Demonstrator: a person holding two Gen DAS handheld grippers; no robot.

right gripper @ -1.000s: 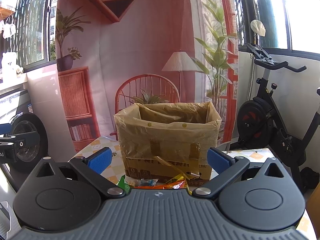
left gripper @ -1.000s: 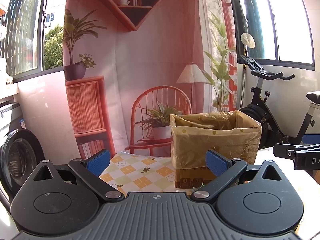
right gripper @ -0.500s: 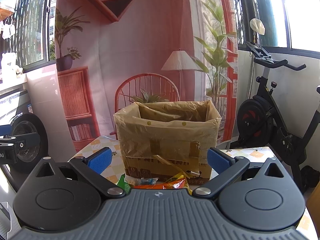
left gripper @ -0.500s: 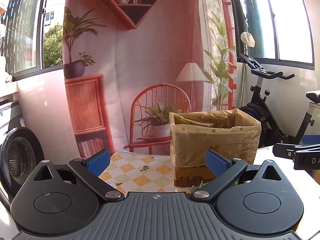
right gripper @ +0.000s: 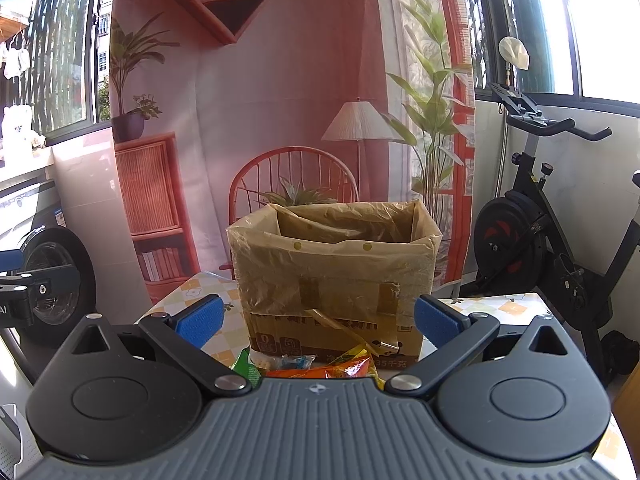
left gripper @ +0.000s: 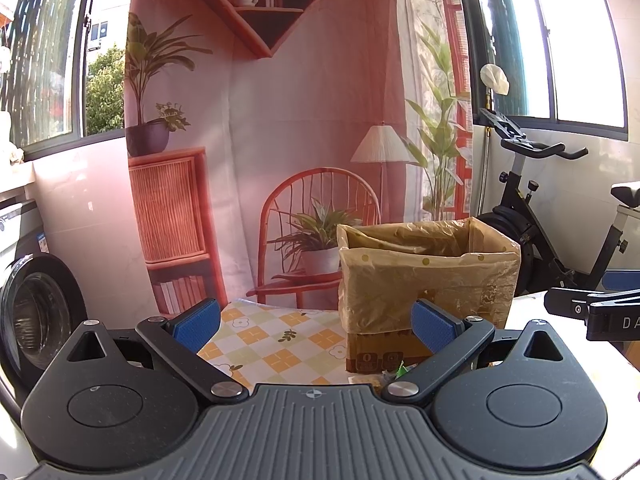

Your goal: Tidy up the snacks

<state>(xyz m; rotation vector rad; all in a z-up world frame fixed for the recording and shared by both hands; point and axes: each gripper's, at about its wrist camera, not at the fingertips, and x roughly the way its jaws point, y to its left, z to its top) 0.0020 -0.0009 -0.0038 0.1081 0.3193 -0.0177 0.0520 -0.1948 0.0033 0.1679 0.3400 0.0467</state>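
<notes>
On the table with its checked cloth stood a cardboard box lined with a brown bag. Snack packets lay in a small pile just in front of the box, on its near side. Both the left gripper and the right gripper were spread wide and held nothing.

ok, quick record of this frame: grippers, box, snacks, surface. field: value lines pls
left gripper: open, empty, raised above the table
right gripper: open, empty, facing the box
box: cardboard, open top, lined with a plastic bag, upright on the table
snacks: wrapped packets lying in front of the box, partly hidden by the right gripper body
table: checked floral cloth
inside of box: not visible
</notes>
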